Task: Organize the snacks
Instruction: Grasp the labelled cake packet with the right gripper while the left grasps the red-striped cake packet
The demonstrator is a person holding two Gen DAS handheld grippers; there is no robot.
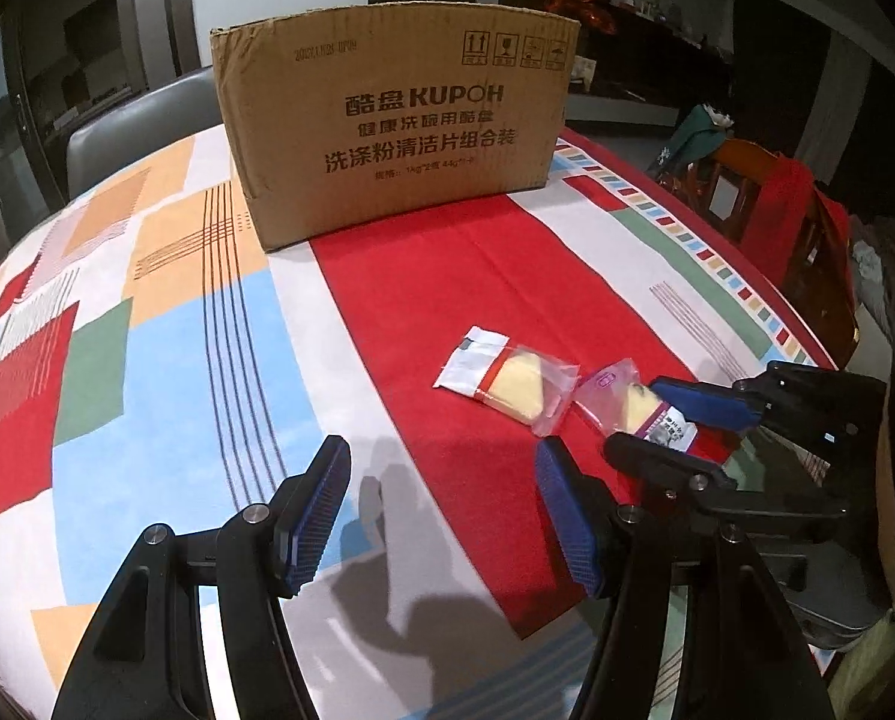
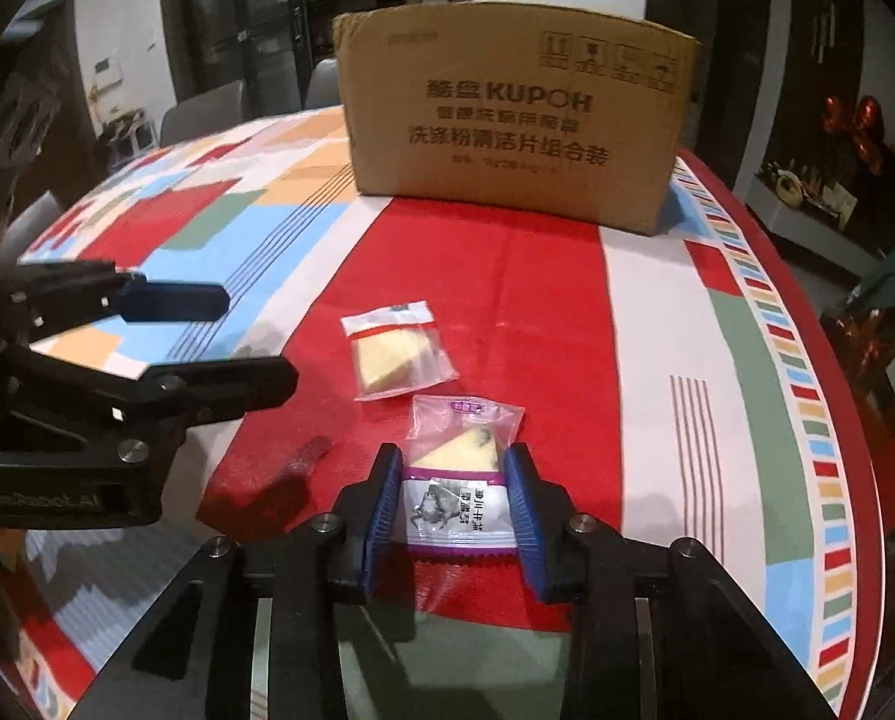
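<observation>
Two wrapped snack packets lie on the red band of the tablecloth. The purple-labelled packet [image 2: 456, 495] lies between my right gripper's [image 2: 452, 510] blue pads, which are open around it and close to its sides; whether they touch it I cannot tell. The red-striped packet [image 2: 396, 348] lies just beyond it, free. In the left wrist view the red-striped packet [image 1: 504, 378] and the purple packet [image 1: 627, 405] lie ahead to the right, with the right gripper [image 1: 651, 414] around the purple one. My left gripper [image 1: 441, 510] is open and empty above the cloth. A brown KUPOH cardboard box [image 1: 393, 120] stands at the back.
The round table carries a patterned cloth [image 1: 147, 330] in red, blue, orange and green. A grey chair [image 1: 135, 120] stands behind the box on the left and a wooden chair with red cloth [image 1: 789, 228] at the right edge. The left gripper also shows in the right wrist view [image 2: 255, 342].
</observation>
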